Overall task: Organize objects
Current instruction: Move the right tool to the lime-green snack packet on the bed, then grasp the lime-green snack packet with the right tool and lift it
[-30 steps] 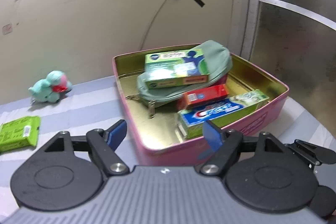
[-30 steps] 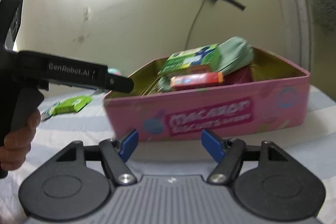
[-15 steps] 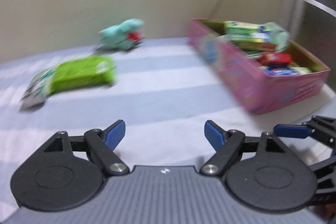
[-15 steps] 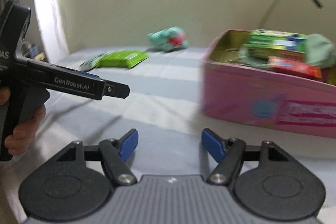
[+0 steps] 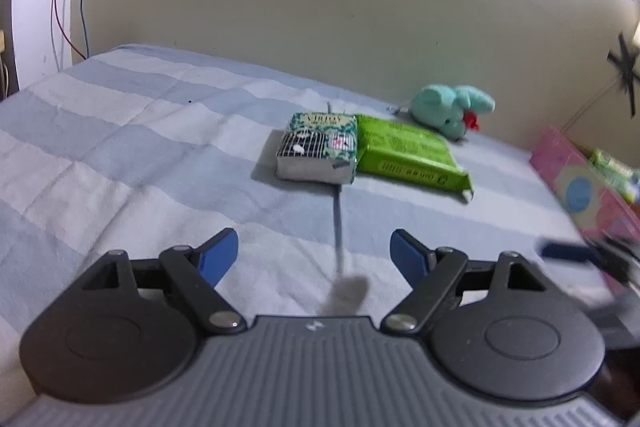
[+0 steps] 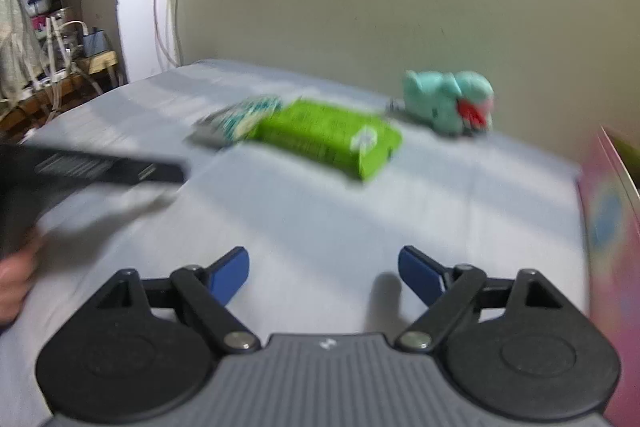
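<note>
A small patterned tissue pack (image 5: 318, 153) lies on the striped bed sheet, touching a green wipes packet (image 5: 408, 157) on its right. A teal plush toy (image 5: 454, 109) sits behind them near the wall. The pink tin box (image 5: 588, 187) is at the right edge. My left gripper (image 5: 314, 255) is open and empty, short of the tissue pack. My right gripper (image 6: 323, 273) is open and empty; its view is blurred and shows the green packet (image 6: 330, 137), the tissue pack (image 6: 236, 119), the plush toy (image 6: 448, 103) and the pink tin (image 6: 612, 223).
The striped sheet (image 5: 140, 147) covers the bed up to a cream wall. My left gripper's body (image 6: 92, 169) crosses the left of the right wrist view. Clutter and cables (image 6: 52, 39) stand beyond the bed's left edge.
Both grippers have swung left, away from the pink tin, which has slid to the right edge. The tissue pack, green packet and plush toy are now ahead. Both stayed open.
</note>
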`<action>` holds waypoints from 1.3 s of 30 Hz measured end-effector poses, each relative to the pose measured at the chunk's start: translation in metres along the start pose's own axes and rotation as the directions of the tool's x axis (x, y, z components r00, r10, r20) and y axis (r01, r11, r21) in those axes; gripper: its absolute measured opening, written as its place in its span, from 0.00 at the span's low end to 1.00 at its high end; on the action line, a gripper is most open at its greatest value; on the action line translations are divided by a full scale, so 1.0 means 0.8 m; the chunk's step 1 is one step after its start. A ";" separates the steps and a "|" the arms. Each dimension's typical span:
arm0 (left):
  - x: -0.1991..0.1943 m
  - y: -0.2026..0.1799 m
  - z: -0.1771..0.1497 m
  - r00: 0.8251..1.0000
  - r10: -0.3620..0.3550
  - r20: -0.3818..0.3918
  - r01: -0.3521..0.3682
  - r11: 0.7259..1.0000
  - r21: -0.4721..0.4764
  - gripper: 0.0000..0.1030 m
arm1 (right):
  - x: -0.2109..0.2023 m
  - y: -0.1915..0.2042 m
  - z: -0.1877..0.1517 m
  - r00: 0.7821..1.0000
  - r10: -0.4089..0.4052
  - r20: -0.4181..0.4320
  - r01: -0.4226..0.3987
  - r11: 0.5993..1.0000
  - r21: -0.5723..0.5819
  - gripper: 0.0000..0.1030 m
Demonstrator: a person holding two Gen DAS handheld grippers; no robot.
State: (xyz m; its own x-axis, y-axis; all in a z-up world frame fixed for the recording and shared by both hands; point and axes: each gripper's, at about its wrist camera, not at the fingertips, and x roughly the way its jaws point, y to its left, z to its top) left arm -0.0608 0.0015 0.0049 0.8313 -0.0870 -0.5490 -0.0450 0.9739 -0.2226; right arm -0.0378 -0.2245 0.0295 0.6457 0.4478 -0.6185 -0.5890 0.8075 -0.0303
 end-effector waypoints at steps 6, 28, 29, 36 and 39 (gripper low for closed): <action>-0.004 0.002 0.000 1.000 -0.026 -0.004 0.026 1.000 -0.006 0.84 | 0.074 -0.011 0.061 0.996 -0.018 0.088 0.029 0.991 -0.134 1.00; -0.010 0.006 -0.003 0.982 -0.179 0.056 0.182 0.982 -0.041 0.89 | 0.043 0.019 0.028 0.998 0.071 0.002 -0.070 0.987 -0.144 0.61; -0.012 0.003 -0.004 0.973 -0.224 0.063 0.226 0.974 -0.031 0.89 | 0.027 0.023 0.016 0.998 0.067 0.004 -0.066 0.985 -0.158 0.61; -0.015 -0.057 -0.023 0.893 -0.440 -0.089 0.445 0.894 0.045 0.89 | -0.098 0.019 -0.074 0.999 0.039 -0.004 -0.039 0.991 -0.126 0.62; -0.017 -0.093 -0.035 0.846 -0.504 -0.176 0.517 0.855 0.034 0.88 | -0.141 0.014 -0.106 1.000 -0.011 0.006 0.012 0.994 -0.110 0.62</action>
State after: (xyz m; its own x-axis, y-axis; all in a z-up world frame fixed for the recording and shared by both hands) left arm -0.0838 -0.0759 0.0063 0.6283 -0.6013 -0.4936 0.4100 0.7952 -0.4468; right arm -0.1584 -0.2986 0.0320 0.6553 0.4413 -0.6130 -0.6315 0.7654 -0.1240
